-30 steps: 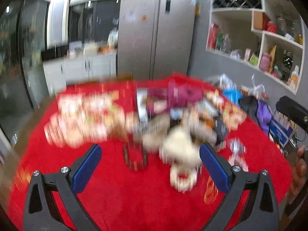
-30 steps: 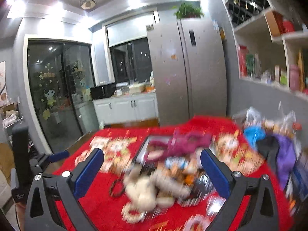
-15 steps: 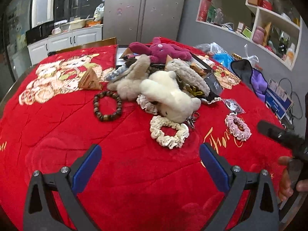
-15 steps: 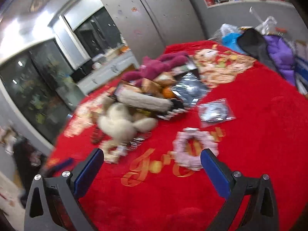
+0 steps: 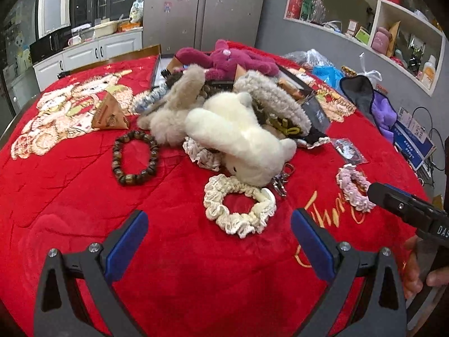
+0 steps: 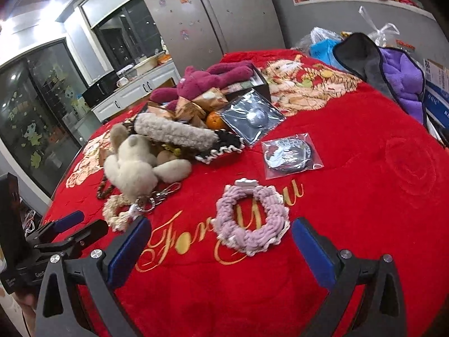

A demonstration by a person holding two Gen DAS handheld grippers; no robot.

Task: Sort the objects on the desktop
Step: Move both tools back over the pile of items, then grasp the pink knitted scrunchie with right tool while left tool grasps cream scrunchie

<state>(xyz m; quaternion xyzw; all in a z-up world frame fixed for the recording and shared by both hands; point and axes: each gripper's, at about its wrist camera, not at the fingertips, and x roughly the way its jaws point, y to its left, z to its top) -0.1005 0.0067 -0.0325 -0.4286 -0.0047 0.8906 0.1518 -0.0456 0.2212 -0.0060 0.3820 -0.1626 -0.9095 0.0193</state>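
Lying ahead of wide-apart right jaws, pink scrunchie [image 6: 251,219] on red cloth [image 6: 364,196]

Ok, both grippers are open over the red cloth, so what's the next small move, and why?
Probably lower the right gripper onto the pink scrunchie: it lies alone, just ahead between the open jaws, while the left gripper faces a cream scrunchie touching the white plush.

Bare red cloth [image 5: 174,252] before the cream scrunchie [image 5: 238,207]; plush pile [image 5: 233,123] crowding behind.

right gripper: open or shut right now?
Open. In the right wrist view the right gripper has its blue fingers spread wide with nothing between them; the pink scrunchie lies just ahead.
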